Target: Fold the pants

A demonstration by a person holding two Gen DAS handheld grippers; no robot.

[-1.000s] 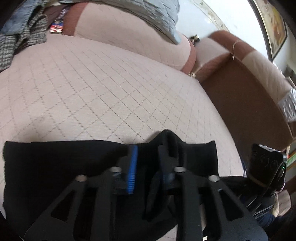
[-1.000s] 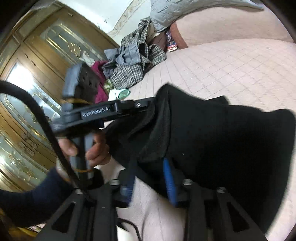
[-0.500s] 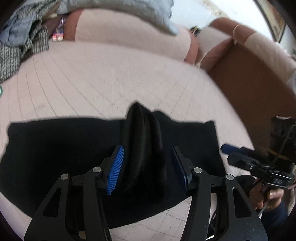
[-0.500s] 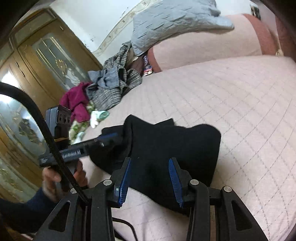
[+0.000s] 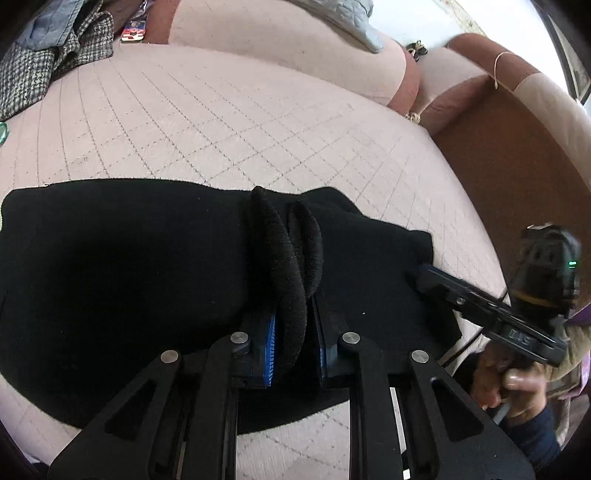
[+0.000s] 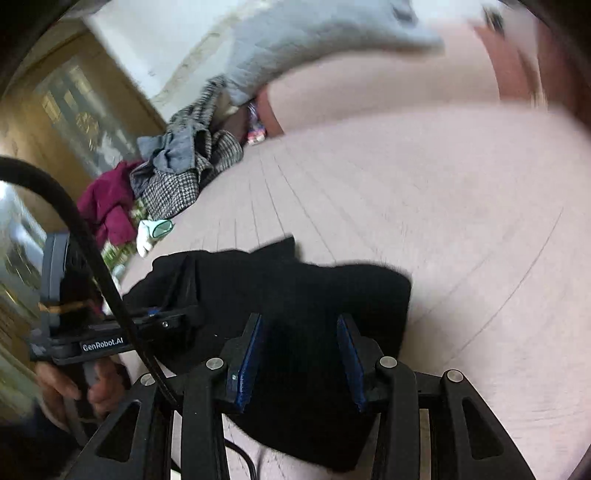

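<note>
Black pants (image 5: 129, 266) lie folded across the pink quilted seat (image 5: 240, 122). A ridge of the fabric stands up in the middle of them. My left gripper (image 5: 295, 321) is over that ridge, its jaws closing, and the blue pads press the fold between them. My right gripper (image 5: 421, 275) comes in from the right, held by a hand, with its tips at the pants' right edge. In the right wrist view, my right gripper (image 6: 301, 332) has thick black pants (image 6: 295, 288) filling the gap between its pads. My left gripper (image 6: 184, 317) shows there at the left, its tip buried in the cloth.
A heap of checked and grey clothes (image 5: 44, 62) sits at the seat's far left, with a maroon garment (image 6: 107, 206) beside it. A grey quilted blanket (image 5: 351, 18) lies on the backrest. The brown sofa arm (image 5: 517, 166) rises on the right. A wooden glazed door (image 6: 74, 110) stands behind.
The pants have come down from mid-air and now lie on the seat. My left gripper opened around the raised fold, then closed on it. My right gripper sank with the pants' edge.
</note>
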